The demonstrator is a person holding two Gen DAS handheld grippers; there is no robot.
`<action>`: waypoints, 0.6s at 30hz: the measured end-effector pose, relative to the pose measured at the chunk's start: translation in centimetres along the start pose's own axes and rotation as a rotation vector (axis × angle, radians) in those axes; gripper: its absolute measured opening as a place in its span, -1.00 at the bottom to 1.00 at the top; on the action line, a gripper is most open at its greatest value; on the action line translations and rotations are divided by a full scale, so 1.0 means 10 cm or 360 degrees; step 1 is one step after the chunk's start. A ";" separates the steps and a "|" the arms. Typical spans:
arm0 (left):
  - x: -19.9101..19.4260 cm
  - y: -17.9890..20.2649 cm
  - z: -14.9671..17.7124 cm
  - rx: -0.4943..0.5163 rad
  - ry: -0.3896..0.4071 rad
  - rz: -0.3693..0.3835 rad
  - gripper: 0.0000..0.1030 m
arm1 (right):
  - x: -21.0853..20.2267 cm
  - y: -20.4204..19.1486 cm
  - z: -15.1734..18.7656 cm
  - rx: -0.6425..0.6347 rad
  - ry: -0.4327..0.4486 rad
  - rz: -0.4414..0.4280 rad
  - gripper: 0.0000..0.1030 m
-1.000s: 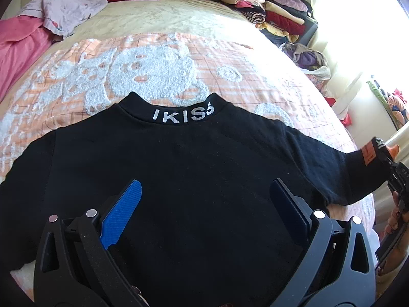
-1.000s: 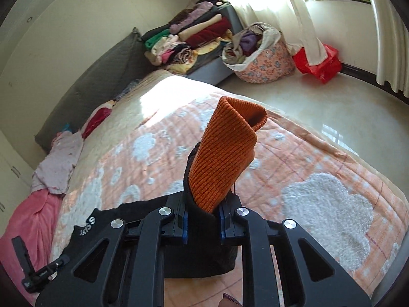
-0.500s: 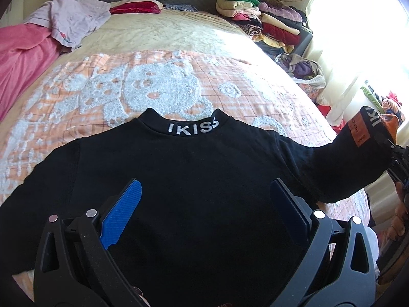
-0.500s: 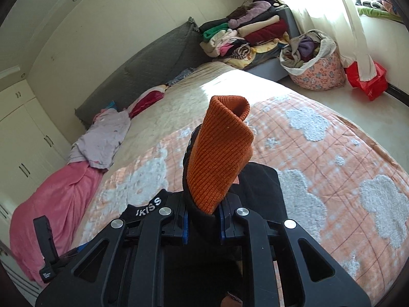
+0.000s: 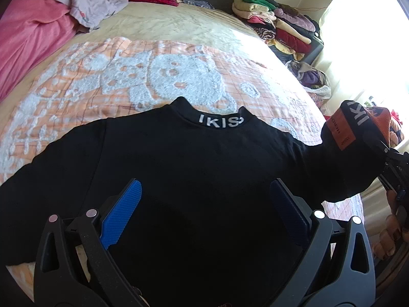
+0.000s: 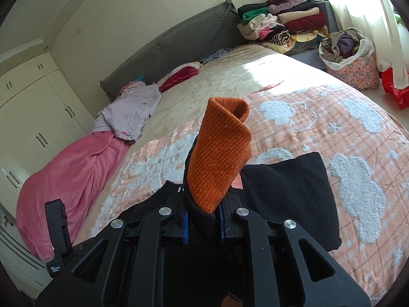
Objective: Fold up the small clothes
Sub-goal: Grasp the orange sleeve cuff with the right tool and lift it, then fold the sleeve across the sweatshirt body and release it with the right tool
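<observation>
1. Since the earlier frame, the right gripper (image 6: pixel 203 226) has carried the sleeve's orange ribbed cuff (image 6: pixel 221 151) up off the bed and inward. In the left wrist view the sleeve (image 5: pixel 340 163) now stands raised at the right edge of the frame instead of lying flat on the blanket, and the left gripper (image 5: pixel 204 215) has drifted a little across the shirt.

2. The black sweatshirt (image 5: pixel 184 179) lies face down on the orange-and-white blanket (image 5: pixel 127 76), filling the lower middle of the left wrist frame, with its lettered collar (image 5: pixel 221 122) toward the headboard.

3. The right gripper's fingers are clamped tight on the sleeve just below the cuff, which stands up between them. The left gripper's blue pads (image 5: pixel 121 217) stand wide apart above the shirt body, gripping nothing.

4. Risk: the grip sits close to the cuff end, so the knit could slide out of the pads as the sleeve swings across, dropping it short of the fold line.

5. Risk: nothing pins the body, so the pull could drag the whole shirt sideways and bunch the shoulder.

6. Risk: the sleeve looks twisted in the air, so it may land rolled rather than flat.
</observation>
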State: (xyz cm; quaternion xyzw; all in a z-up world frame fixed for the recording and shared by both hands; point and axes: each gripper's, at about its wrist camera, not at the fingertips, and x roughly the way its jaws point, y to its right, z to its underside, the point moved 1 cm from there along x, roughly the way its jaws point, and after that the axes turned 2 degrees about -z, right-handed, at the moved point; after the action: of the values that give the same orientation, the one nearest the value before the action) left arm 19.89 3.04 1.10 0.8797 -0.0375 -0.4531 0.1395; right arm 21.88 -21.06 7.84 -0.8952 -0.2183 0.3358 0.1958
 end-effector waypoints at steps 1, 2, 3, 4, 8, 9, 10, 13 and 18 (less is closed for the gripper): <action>0.00 -0.03 0.01 -0.0006 -0.0001 -0.0004 0.83 | 0.05 -0.04 0.02 -0.0006 -0.0013 -0.0010 -0.70; 0.00 -0.06 0.02 -0.0017 -0.0006 -0.0003 0.83 | 0.10 -0.07 0.04 -0.0011 -0.0025 -0.0018 -0.70; 0.01 -0.09 0.03 -0.0025 -0.0011 -0.0001 0.83 | 0.13 -0.09 0.04 -0.0015 -0.0036 -0.0022 -0.70; 0.01 -0.11 0.04 -0.0035 -0.0017 0.0004 0.84 | 0.18 -0.12 0.07 -0.0020 -0.0052 -0.0028 -0.70; 0.02 -0.20 0.06 -0.0072 -0.0037 0.0014 0.83 | 0.35 -0.20 0.17 -0.0039 -0.0109 -0.0036 -0.65; 0.02 -0.22 0.07 -0.0082 -0.0042 0.0017 0.83 | 0.39 -0.21 0.20 -0.0042 -0.0125 -0.0041 -0.65; 0.03 -0.24 0.08 -0.0094 -0.0046 0.0024 0.83 | 0.44 -0.23 0.23 -0.0044 -0.0144 -0.0049 -0.64; 0.05 -0.29 0.10 -0.0119 -0.0060 0.0027 0.83 | 0.52 -0.29 0.31 -0.0059 -0.0172 -0.0086 -0.27; 0.10 -0.32 0.16 -0.0147 -0.0099 0.0059 0.83 | 0.54 -0.38 0.39 -0.0099 -0.0194 -0.0138 -0.11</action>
State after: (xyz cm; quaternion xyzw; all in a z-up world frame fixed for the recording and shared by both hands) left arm 18.99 5.61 -1.47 0.8570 -0.0371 -0.4787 0.1869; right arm 21.91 -14.35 4.25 -0.8684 -0.2786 0.3739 0.1686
